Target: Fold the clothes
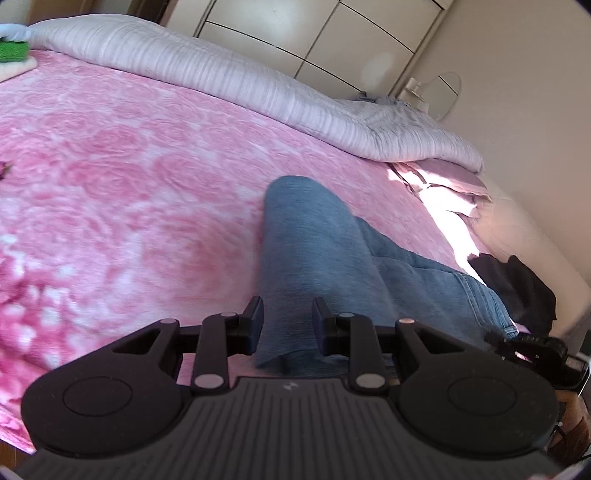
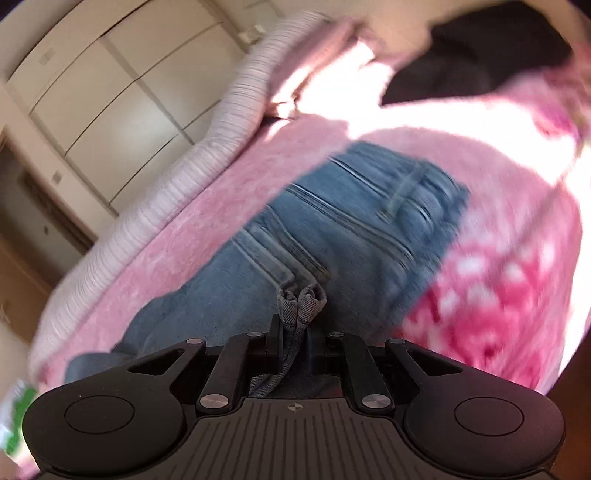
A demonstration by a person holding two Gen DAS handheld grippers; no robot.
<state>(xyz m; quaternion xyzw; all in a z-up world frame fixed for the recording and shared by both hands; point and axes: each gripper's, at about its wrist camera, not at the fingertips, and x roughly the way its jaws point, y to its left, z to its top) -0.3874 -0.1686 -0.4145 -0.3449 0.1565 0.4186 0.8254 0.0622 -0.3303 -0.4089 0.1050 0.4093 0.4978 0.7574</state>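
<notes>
Clearly the pair of faded blue denim jeans (image 1: pixel 314 236) lies across the pink rose-patterned fleece blanket (image 1: pixel 122 177) that covers the bed; in the left wrist view one leg of it runs straight out from between the fingers of the left black two-finger gripper (image 1: pixel 287 325), whose jaws stand apart on either side of the cloth with a gap visible at each pad, so whether they actually grip it cannot be told; the rest of the garment trails off to the right towards a black piece of clothing (image 1: pixel 517 284) near the bed's edge. In the right wrist view the right black two-finger gripper (image 2: pixel 295 345) has its jaws pressed together on a bunched fold of the same jeans (image 2: pixel 351 221), a crumpled hem sticking up just past the fingertips; the seamed, pocketed part spreads out ahead on the blanket, blurred. A pale ribbed quilt (image 1: pixel 229 70) lies rolled along the far side of the bed; cream wardrobe doors (image 1: pixel 332 33) stand behind it.
</notes>
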